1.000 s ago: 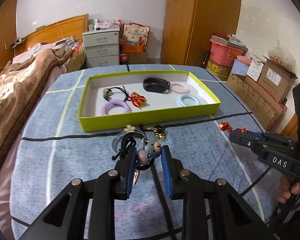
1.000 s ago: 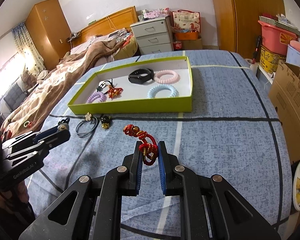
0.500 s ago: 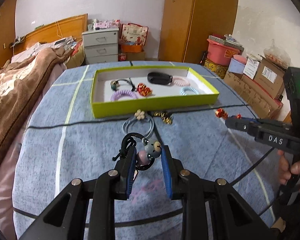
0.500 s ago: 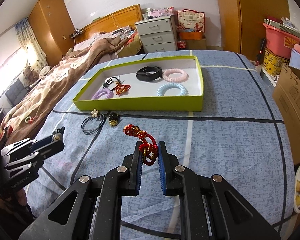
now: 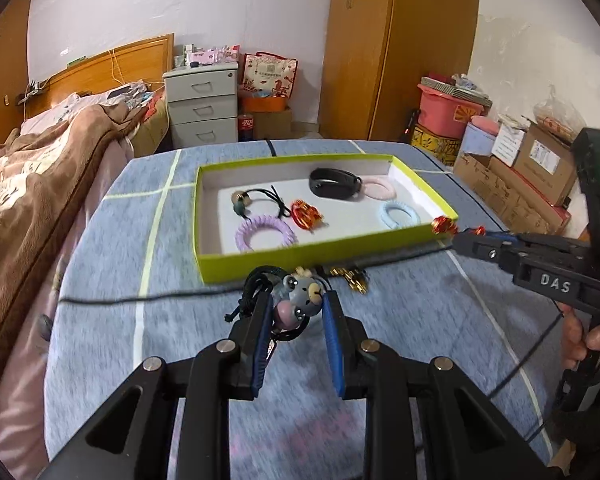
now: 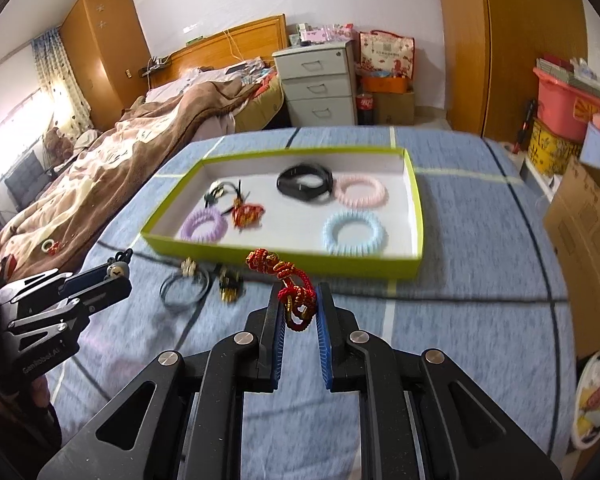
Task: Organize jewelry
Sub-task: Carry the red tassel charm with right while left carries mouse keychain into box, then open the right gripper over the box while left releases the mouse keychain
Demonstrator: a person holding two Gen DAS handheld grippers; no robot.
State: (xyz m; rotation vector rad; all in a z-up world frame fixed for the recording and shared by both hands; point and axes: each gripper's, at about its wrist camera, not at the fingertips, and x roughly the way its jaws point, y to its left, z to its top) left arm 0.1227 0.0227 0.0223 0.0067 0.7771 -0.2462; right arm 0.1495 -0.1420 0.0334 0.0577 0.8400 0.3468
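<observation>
Compared with the frames half a second earlier, both claws are seen carried forward: the green tray (image 5: 300,254) appears larger and closer in both wrist views, and the loose items in front of it now lie just ahead of the fingertips. The grips are unchanged.

The left claw (image 5: 296,312) is closed on the mouse-charm hair tie (image 5: 300,294), a grey cartoon figure with a pink bead and a black cord loop, held above the blue cloth-covered table (image 5: 420,320) just short of the tray's near wall. The right claw (image 6: 299,310) is closed on the red knotted cord bracelet (image 6: 290,280), which carries gold beads and projects up and to the left from the fingers, also short of the near wall.

Six items are counted inside the tray: one purple spiral hair tie (image 6: 203,225), one pink spiral hair tie (image 6: 360,191), one light-blue spiral hair tie (image 6: 354,233), one black wristband (image 6: 305,182), one red ornament (image 6: 247,214) and one black hair tie with beads (image 5: 256,200).

Two items are counted on the table between the claws and the tray: one grey hair tie with a flower (image 6: 184,288) and one gold-and-black clip (image 6: 229,286), lying just beside each other.
</observation>
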